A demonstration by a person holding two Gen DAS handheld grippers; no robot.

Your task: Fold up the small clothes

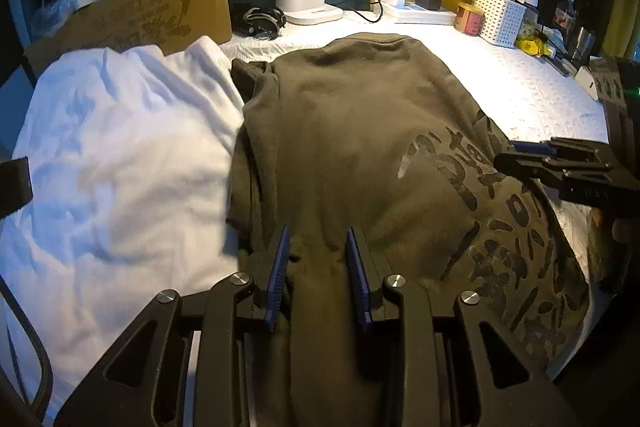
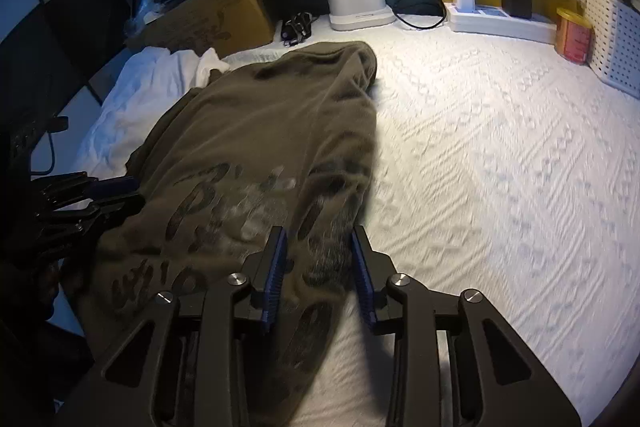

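You are holding the olive shirt, lying mid-table, at its near hem in both the left gripper and right gripper, jaws part-closed on bunched cloth that may be slipping free.

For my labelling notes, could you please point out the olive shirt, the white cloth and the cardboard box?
Olive shirt (image 1: pixel 360 131): left wrist view, on the plain fabric above the print.
White cloth (image 1: pixel 120 155): left wrist view, on its rumpled middle.
Cardboard box (image 1: pixel 160 11): left wrist view, on the printed front wall.
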